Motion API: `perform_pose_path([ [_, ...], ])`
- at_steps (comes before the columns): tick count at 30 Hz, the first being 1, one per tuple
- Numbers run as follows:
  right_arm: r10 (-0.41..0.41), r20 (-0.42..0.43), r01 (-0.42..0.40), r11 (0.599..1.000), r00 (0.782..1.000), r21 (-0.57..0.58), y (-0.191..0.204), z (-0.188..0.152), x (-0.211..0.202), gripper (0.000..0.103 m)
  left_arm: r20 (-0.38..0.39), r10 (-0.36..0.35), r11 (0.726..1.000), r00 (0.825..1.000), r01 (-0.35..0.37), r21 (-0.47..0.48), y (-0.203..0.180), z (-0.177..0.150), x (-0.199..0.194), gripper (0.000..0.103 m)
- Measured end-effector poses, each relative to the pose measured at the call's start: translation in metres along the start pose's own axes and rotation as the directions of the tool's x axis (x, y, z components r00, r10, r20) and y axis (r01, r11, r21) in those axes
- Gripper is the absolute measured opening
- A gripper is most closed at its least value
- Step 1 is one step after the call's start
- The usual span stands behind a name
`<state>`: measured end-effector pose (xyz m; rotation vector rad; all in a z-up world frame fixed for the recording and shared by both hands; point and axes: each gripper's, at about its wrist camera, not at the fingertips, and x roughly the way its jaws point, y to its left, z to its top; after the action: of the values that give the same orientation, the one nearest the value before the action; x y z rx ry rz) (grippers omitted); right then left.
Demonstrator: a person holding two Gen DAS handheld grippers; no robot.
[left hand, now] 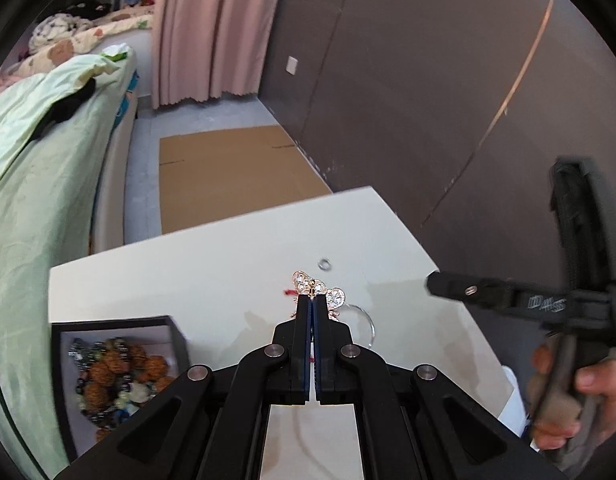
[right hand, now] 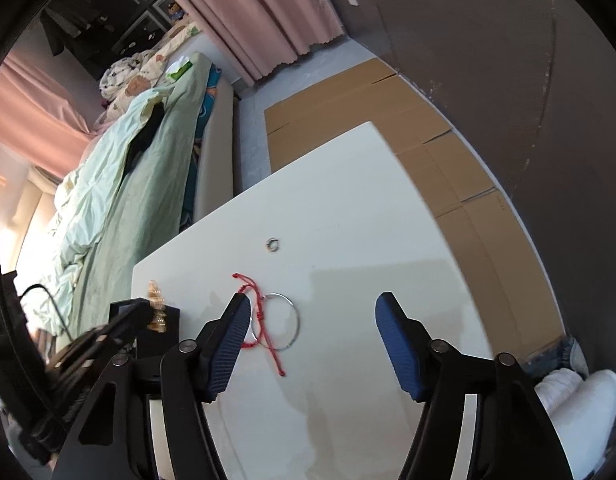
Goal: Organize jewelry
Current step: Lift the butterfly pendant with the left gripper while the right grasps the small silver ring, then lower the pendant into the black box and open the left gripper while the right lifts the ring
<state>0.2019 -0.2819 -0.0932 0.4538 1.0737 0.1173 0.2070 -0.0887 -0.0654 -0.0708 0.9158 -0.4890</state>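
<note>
White table (right hand: 347, 208); left gripper (left hand: 312, 298) jaws clamp rose-gold brooch (left hand: 319, 290); right gripper (right hand: 311, 308) jaws apart

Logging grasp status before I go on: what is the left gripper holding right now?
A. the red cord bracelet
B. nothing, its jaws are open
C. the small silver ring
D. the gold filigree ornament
D: the left gripper is shut on the gold filigree ornament, which sticks out past its tips, while the small silver ring and the red cord bracelet lie on the white table.
</note>
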Motion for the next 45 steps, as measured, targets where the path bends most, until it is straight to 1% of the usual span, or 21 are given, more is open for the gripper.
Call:
perform_pose_path([
  [1,-0.004,-0.001,0.004,1.0,1.0,-0.005,0.004,0.001,0.004,0.058,0.008,0.001,1.0,1.0,-0.001,-0.011,0.004,0.001,-0.003,0.0],
  [3,-0.007,-0.007,0.007,1.0,1.0,-0.015,0.013,0.005,0.014,0.052,0.02,0.002,0.999,1.0,-0.001,-0.032,0.014,0.003,-0.01,0.0],
  [6,-0.024,-0.006,0.024,0.999,1.0,-0.037,0.027,0.011,0.028,0.048,0.036,0.01,0.997,0.999,-0.008,-0.071,0.031,0.006,-0.018,0.0],
  [9,-0.011,0.001,0.011,0.999,1.0,-0.04,0.036,0.017,0.035,0.048,0.051,0.021,0.994,0.998,-0.016,-0.106,0.048,0.01,-0.024,0.0],
  [11,-0.02,0.007,0.021,0.998,1.0,-0.053,0.044,0.02,0.042,0.044,0.057,0.026,0.992,0.998,-0.019,-0.121,0.056,0.01,-0.027,0.0],
  [14,-0.029,0.0,0.029,0.997,1.0,-0.069,0.053,0.025,0.055,0.037,0.061,0.036,0.99,0.997,-0.027,-0.141,0.069,0.012,-0.028,0.0],
  [15,-0.03,-0.007,0.029,0.997,1.0,-0.072,0.055,0.026,0.06,0.033,0.061,0.038,0.989,0.997,-0.029,-0.148,0.074,0.013,-0.029,0.0],
  [18,-0.053,-0.034,0.051,0.996,0.998,-0.08,0.059,0.03,0.076,0.031,0.061,0.043,0.985,0.997,-0.032,-0.169,0.087,0.016,-0.027,0.0],
  [19,-0.066,-0.04,0.062,0.995,0.997,-0.082,0.06,0.031,0.08,0.031,0.062,0.043,0.984,0.997,-0.031,-0.176,0.09,0.017,-0.027,0.0],
  [23,-0.161,-0.04,0.156,0.98,0.986,-0.12,0.066,0.033,0.094,0.031,0.064,0.031,0.979,0.997,-0.018,-0.205,0.102,0.018,-0.028,0.0],
  [26,-0.205,-0.034,0.197,0.969,0.978,-0.15,0.071,0.031,0.102,0.031,0.072,0.023,0.976,0.997,-0.007,-0.217,0.107,0.018,-0.032,0.0],
  [27,-0.223,-0.013,0.218,0.961,0.975,-0.169,0.074,0.03,0.103,0.029,0.075,0.021,0.976,0.997,-0.004,-0.219,0.108,0.018,-0.033,0.0],
  [28,-0.243,-0.009,0.237,0.953,0.97,-0.187,0.077,0.03,0.104,0.025,0.078,0.02,0.975,0.997,-0.002,-0.22,0.109,0.017,-0.035,0.0],
  [29,-0.271,0.006,0.266,0.941,0.963,-0.21,0.081,0.03,0.105,0.022,0.081,0.018,0.975,0.997,0.0,-0.223,0.11,0.017,-0.037,0.0],
  [30,-0.295,0.014,0.29,0.93,0.955,-0.225,0.083,0.028,0.106,0.015,0.083,0.017,0.974,0.996,0.002,-0.225,0.111,0.016,-0.04,0.0],
  [31,-0.318,0.026,0.315,0.917,0.948,-0.243,0.086,0.027,0.107,0.014,0.086,0.018,0.974,0.996,0.002,-0.226,0.112,0.015,-0.042,0.0],
  [35,-0.32,0.029,0.317,0.917,0.947,-0.243,0.087,0.025,0.103,0.013,0.087,0.012,0.971,0.996,0.01,-0.241,0.117,0.012,-0.049,0.0],
  [38,-0.304,0.029,0.302,0.925,0.952,-0.231,0.087,0.024,0.095,0.013,0.092,0.024,0.971,0.995,-0.001,-0.239,0.12,0.01,-0.056,0.0],
  [45,-0.212,0.073,0.223,0.952,0.975,-0.212,0.087,0.019,0.054,0.013,0.076,0.075,0.972,0.994,-0.056,-0.226,0.115,-0.006,-0.062,0.0],
])
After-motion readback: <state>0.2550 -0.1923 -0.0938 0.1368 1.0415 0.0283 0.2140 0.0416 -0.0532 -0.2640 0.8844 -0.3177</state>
